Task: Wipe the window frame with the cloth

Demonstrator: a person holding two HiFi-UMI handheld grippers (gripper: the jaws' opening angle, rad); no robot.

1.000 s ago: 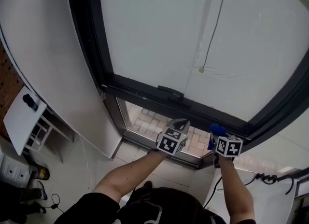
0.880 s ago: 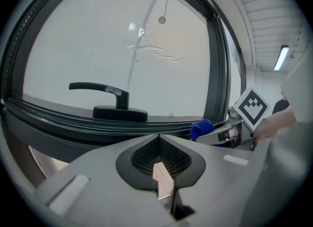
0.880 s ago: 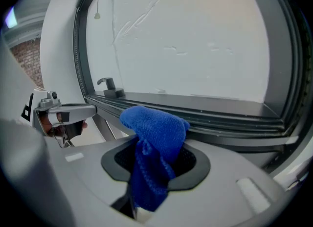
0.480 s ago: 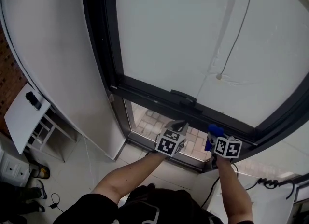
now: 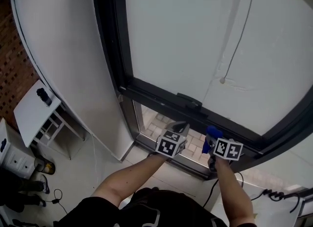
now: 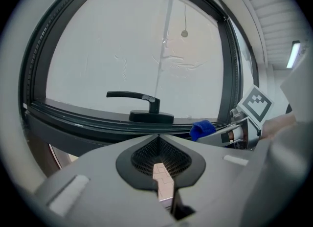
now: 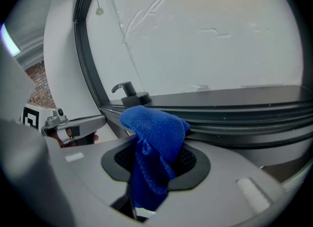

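Right gripper view: your right gripper pinches blue cloth, window frame at 1 o'clock; your left gripper pressed together, empty, handle at 12 o'clock

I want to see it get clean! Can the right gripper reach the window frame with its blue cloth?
Probably yes. The right gripper is shut on the blue cloth, and the window frame lies just ahead with nothing between; the window handle sits off to its left.
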